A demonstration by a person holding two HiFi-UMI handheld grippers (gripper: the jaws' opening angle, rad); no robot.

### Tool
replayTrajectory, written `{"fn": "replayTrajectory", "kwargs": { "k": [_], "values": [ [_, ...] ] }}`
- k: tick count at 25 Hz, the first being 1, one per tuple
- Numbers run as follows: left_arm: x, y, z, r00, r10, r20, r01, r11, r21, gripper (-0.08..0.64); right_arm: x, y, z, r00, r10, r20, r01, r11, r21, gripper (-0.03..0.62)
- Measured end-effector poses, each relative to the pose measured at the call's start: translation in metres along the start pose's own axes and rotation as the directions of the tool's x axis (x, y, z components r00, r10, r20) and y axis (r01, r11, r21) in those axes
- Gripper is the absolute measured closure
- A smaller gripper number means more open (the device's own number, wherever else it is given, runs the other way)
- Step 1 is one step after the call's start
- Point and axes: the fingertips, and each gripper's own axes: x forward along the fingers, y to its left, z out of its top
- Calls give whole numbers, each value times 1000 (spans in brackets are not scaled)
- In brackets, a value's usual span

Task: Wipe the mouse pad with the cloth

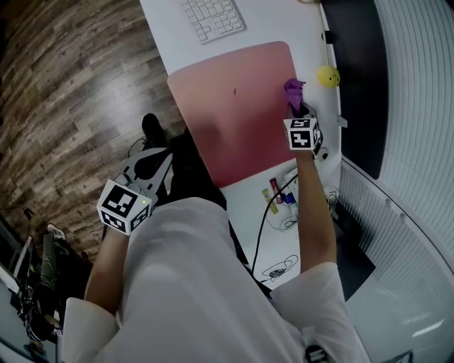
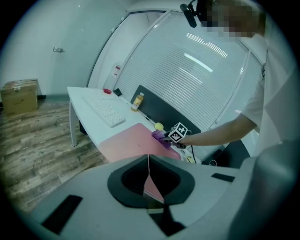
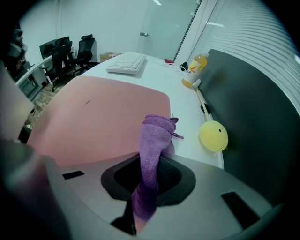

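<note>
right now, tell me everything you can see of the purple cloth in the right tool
The purple cloth looks like soft terry fabric, bunched into a narrow fold with a stitched hem and a small loose tag at its far end. The right tool is shut on its lower part, so the rest sticks out beyond the jaws. It sits over the right edge of the pink mouse pad, not far from a yellow ball. Whether it touches the pad cannot be told.

Open run across the pink rectangular mouse pad [image 1: 234, 113], left to right. The right tongs [image 1: 296, 104], clamped on the purple terry cloth [image 1: 293, 87], stand at its right edge, and it's tight there: a yellow round ball [image 1: 327, 76] sits against the dark upright panel [image 1: 358, 71]. At the far end, a white flat keyboard [image 1: 211, 18] blocks the white table [image 1: 164, 28]. At the near end, black cables [image 1: 263, 216].
</note>
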Motion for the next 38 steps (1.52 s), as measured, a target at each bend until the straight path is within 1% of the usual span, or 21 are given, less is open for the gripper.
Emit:
{"fn": "replayTrajectory", "kwargs": {
  "k": [8,17,24,30,38],
  "values": [
    [-5,13,0,1000,2,8,-2,1000,-11,540,1,31,7,1000,28,4,-28,1000,13,517],
    [-11,20,5,999,-3,35,3,1000,-15,540,-2,69,16,998,67,17,-67,997,32,517],
    [-22,30,5,999,-1,52,2,1000,-27,540,-12,109,31,993,115,19,-115,993,16,517],
    [-29,40,2,998,-1,59,4,999,-40,540,-9,128,32,992,124,12,-125,992,9,517],
    [-38,49,-2,998,0,64,4,999,-54,540,-20,165,54,987,160,30,-160,987,1,517]
  ]
}}
